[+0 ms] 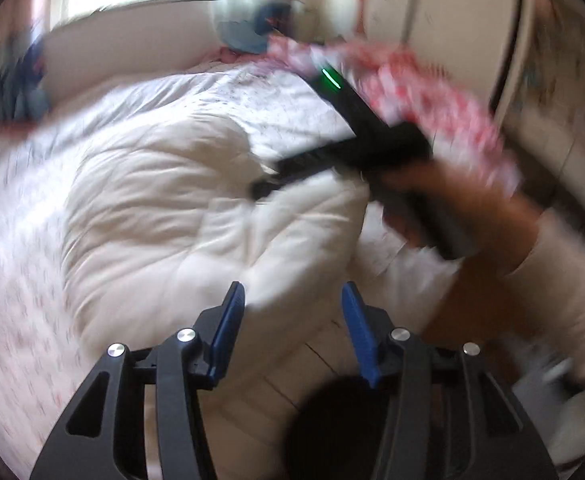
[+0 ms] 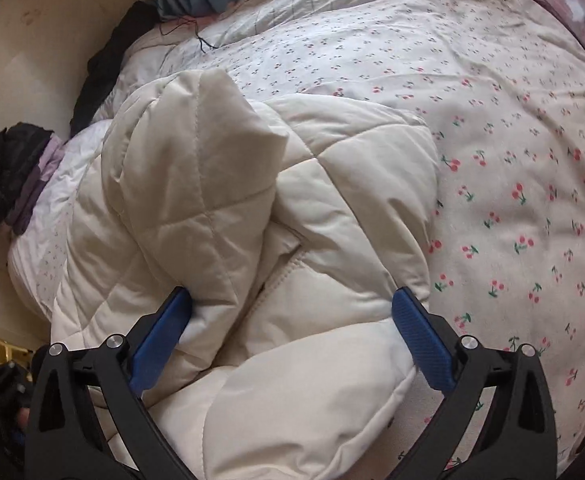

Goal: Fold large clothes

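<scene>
- A cream quilted puffer jacket [image 2: 252, 216] is seen bunched on the cherry-print bedsheet [image 2: 512, 184] of the bed.
- The right gripper [image 2: 292, 320] is held over the jacket, jaws spread — nothing pinched.
- The left gripper [image 1: 292, 312] is held with jaws spread — empty, view blurred.

No text, label or number can be read in either view; the left wrist view is blurred. At the left edge of the right wrist view there are faint marks; they are too small to read.
</scene>
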`<state>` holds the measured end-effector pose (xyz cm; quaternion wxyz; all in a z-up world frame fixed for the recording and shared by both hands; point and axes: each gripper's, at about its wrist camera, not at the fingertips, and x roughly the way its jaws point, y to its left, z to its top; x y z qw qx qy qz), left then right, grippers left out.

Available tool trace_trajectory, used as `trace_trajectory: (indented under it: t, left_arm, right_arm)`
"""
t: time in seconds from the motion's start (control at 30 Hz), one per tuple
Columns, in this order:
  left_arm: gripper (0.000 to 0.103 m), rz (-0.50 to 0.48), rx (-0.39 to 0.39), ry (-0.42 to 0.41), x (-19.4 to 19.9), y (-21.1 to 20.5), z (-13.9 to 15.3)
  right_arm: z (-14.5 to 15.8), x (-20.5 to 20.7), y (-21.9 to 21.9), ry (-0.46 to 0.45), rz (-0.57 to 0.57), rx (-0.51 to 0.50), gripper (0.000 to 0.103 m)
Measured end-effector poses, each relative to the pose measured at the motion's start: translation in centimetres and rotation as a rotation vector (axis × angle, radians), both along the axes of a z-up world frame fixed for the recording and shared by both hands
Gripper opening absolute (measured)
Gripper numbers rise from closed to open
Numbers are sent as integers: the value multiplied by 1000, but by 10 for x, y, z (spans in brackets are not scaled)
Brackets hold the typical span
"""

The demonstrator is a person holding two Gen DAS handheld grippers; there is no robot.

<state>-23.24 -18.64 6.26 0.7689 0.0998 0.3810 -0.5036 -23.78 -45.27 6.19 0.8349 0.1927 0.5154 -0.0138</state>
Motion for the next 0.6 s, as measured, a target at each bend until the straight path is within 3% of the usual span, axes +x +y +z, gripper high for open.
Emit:
trace_trajectory:
  t: [0.1, 0.13, 0.2, 0.3, 0.33, 0.4, 0.47, 0.6]
  left_arm:
    - [62, 213, -80, 117, 55, 56, 3]
    - [62, 266, -95, 166, 70, 68, -3]
    - [62, 371, -134, 314, 114, 93, -33]
    - [63, 359, -192, 569, 153, 93, -83]
    - [70, 375, -217, 644, 163, 89, -99]
    - [87, 369, -258, 682, 168, 79, -114]
    - [92, 360, -233, 671, 165, 64, -117]
    - [89, 292, -129, 474, 146, 41, -89]
  right_arm:
    - [8, -8, -11, -30, -17, 87, 96]
    - [11, -9, -16, -42, -20, 172, 96]
    - [15, -5, -20, -29, -37, 208, 96]
    - [4, 0, -10, 24, -16, 164, 96]
    - [-3, 0, -9, 29, -23, 173, 96]
    - [-14, -3, -9, 19, -44, 208, 96]
    - [-23, -3, -9, -1, -68, 241, 96]
    - [-38, -5, -7, -111, -120, 292, 97]
